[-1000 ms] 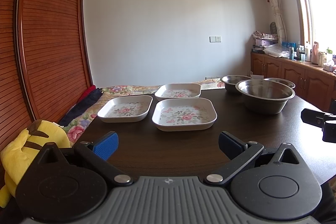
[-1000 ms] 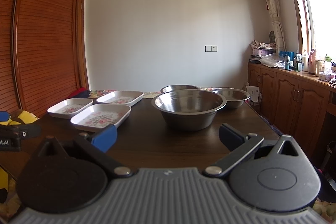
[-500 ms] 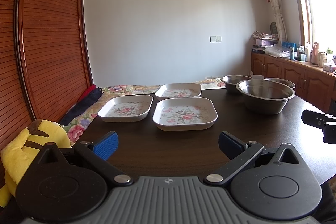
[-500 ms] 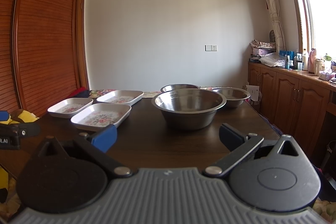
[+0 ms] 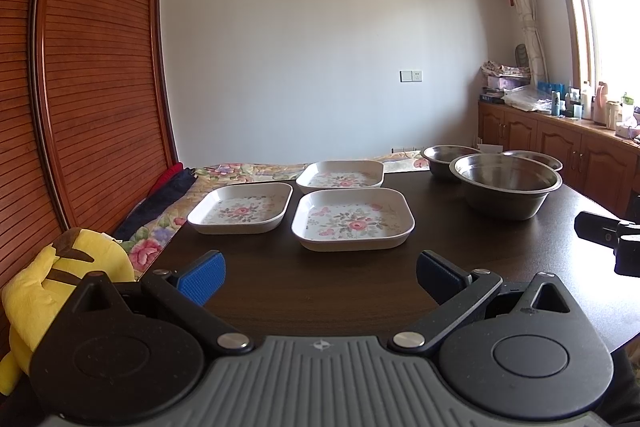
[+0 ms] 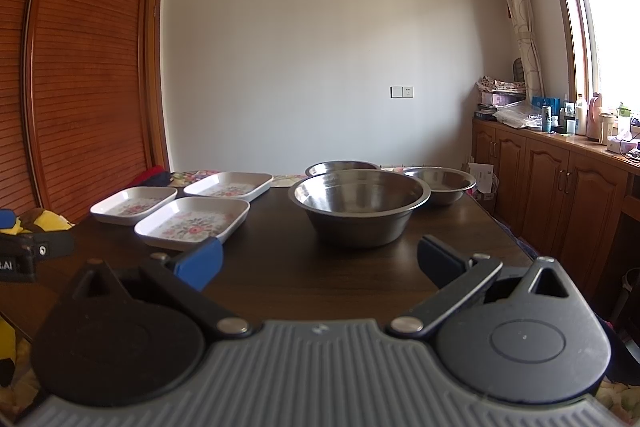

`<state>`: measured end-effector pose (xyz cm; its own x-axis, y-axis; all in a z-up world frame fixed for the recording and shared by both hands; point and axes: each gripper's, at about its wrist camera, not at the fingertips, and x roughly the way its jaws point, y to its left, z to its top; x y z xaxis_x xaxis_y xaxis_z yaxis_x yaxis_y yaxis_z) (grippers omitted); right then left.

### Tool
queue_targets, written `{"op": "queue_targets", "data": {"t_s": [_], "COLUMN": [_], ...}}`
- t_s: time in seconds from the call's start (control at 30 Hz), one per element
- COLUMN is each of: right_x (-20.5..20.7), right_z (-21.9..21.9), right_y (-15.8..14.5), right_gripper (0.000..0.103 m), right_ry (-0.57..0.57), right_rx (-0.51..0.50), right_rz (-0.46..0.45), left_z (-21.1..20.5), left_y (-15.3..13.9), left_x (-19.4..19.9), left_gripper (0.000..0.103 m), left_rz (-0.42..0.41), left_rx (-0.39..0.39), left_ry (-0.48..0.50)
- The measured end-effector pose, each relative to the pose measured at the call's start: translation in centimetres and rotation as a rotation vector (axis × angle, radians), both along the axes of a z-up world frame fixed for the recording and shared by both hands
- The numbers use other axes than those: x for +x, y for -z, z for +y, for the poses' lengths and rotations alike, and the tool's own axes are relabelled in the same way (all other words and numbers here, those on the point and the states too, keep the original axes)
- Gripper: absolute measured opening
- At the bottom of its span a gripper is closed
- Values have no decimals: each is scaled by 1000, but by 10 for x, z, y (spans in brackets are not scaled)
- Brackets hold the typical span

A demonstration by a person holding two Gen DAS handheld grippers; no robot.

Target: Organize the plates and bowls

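both tongs, left [image 5: 318, 277] and right [image 6: 318, 265], gape empty; nearest floral plate [image 5: 353, 218] lies flat, long axis crosswise.

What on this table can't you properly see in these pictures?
- Far left steel bowl: right wrist view, mostly hidden behind the big steel bowl.
- Far right steel bowl: left wrist view, only its rim shows behind the big one.
- Table near edge: hidden by both gripper bodies.
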<state>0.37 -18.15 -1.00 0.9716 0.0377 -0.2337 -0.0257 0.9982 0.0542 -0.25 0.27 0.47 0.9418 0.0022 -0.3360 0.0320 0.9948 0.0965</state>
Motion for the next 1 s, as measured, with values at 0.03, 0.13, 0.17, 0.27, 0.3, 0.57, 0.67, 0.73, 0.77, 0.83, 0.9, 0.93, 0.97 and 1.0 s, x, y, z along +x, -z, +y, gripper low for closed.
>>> {"op": "queue_targets", "data": {"t_s": [0.03,0.13,0.17,0.27,0.3,0.57,0.67,0.73,0.77,0.83,0.9,0.93,0.97,1.0], "right_x": [0,0,0,2,2,9,14,19,21,27,32,34,38,40], "right_z": [1,1,0,2,2,8,13,16,17,20,23,24,26,28], "right_y": [0,0,0,2,2,4,5,4,4,3,1,0,-1,-1], "right_gripper": [103,103,103,103,103,103,103,103,103,103,103,103,103,103], "right_ry": [-1,0,-1,-3,-4,-36,-59,-78,-87,-103,-121,-128,-135,-143], "right_rx": [0,-1,0,-1,-2,-22,-30,-37,-41,-48,-52,-55,-58,-58], "right_rz": [0,0,0,3,5,13,19,25,27,32,34,33,34,35], "left_z": [0,0,0,1,1,4,5,7,8,10,13,15,16,17], "left_y": [0,0,0,-1,-1,10,14,16,16,15,13,12,12,10], "left_x": [0,0,0,1,1,15,22,26,29,35,39,43,46,49], "left_gripper": [103,103,103,103,103,103,103,103,103,103,103,103,102,102], "left_rz": [0,0,0,5,8,63,77,77,77,78,76,76,74,73], "left_rx": [-1,-1,-2,-1,-1,-16,-13,-9,-7,-5,-5,-1,6,12], "left_ry": [1,-1,-2,-2,-3,9,22,35,38,50,53,54,58,62]}}
